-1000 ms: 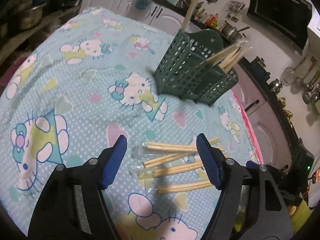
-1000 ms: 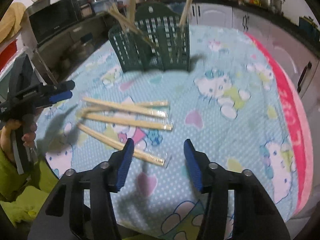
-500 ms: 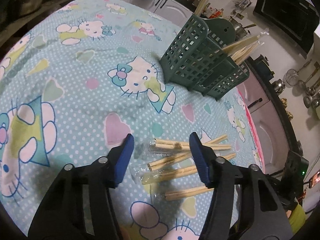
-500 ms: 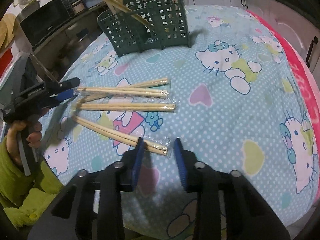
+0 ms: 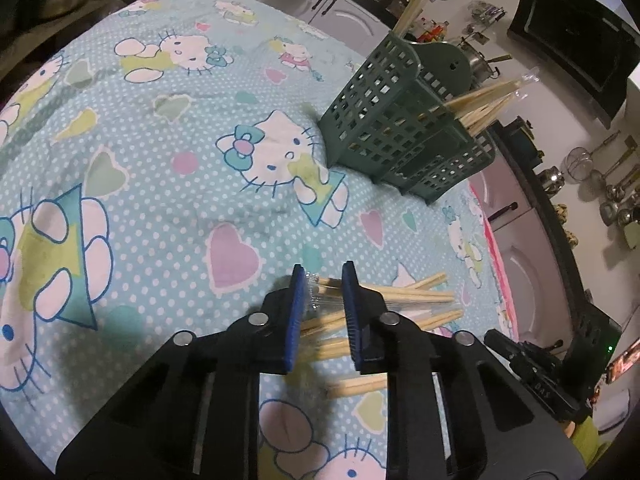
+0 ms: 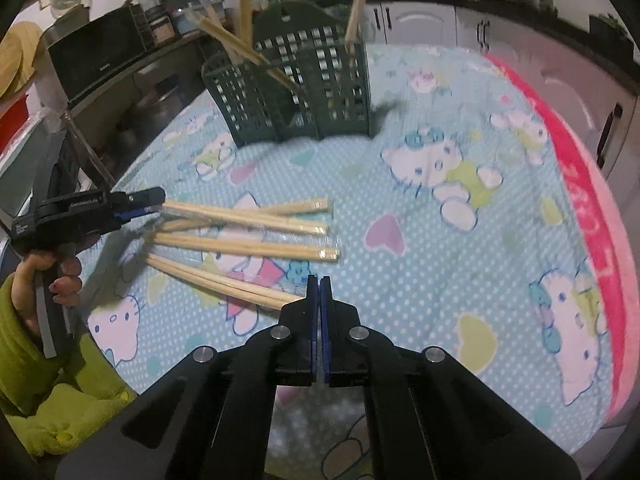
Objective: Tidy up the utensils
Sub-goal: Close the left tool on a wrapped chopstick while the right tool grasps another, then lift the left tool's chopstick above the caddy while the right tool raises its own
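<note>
Four wrapped pairs of wooden chopsticks lie fanned out on a desk covered with a cartoon-cat cloth [image 6: 460, 240].

The left gripper [image 5: 323, 276] has just been closing. Its blue fingers [image 5: 295, 312] stand narrowly apart around the clear wrapper end of the top chopstick pair [image 6: 244, 218]. In the right wrist view the tips meet that end at the left of the fan, so they appear to pinch it, though the wrapper is glassy and the exact contact is hard to make out.

The right gripper [image 6: 319, 280] has also just been closing. Its fingers [image 6: 312, 320] are pressed together with almost no gap, right at the near end of the lowest chopstick pair [image 6: 224, 282]. That end disappears behind the finger tips, so it cannot be told whether wood, only wrapper film, or nothing at all is caught between them.

The two middle pairs, the crossing pair [image 6: 296, 207] and the straight pair [image 6: 248, 246], lie untouched between the two grippers.

The green slotted utensil holder [image 6: 296, 92] stands upright well beyond the fan, with several chopsticks [image 5: 480, 106] leaning out of its compartments; which compartment each sits in is unclear.

A hand [image 6: 48, 280] in a green sleeve holds the left gripper's handle at the frame edge.
</note>
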Available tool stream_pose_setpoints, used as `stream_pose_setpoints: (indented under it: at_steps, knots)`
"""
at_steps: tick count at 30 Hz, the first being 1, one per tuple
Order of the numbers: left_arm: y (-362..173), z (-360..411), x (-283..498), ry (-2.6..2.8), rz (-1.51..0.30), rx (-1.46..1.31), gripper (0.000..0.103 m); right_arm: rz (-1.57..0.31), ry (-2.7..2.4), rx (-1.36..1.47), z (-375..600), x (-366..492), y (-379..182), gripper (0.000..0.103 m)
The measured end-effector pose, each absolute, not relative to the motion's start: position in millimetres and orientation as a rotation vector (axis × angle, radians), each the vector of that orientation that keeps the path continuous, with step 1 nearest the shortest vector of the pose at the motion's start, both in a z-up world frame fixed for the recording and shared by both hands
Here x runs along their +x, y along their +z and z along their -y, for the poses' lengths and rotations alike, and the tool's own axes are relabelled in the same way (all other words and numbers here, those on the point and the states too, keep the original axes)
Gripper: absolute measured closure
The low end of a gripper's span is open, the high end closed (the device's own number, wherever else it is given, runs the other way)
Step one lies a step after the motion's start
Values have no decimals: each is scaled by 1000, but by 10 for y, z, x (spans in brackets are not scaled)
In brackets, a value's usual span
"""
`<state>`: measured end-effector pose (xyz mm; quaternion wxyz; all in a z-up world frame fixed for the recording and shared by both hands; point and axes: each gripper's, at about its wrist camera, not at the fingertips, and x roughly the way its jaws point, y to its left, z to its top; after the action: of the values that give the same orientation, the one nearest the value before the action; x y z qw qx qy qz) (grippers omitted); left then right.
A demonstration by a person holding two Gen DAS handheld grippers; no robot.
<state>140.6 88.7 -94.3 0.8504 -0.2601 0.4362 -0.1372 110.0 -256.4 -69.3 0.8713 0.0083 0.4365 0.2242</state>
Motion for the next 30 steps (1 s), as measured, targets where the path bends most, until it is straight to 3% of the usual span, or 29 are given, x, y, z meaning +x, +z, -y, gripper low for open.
stream_pose_setpoints:
  at_steps: [10, 30]
  knots:
    - [-570, -748, 1337, -352, -842, -534, 98, -751, 467, -26, 2520, 1001, -345, 102]
    - [337, -52, 1393, -515, -685, -383, 101, -521, 507, -65, 2495, 838, 411, 102]
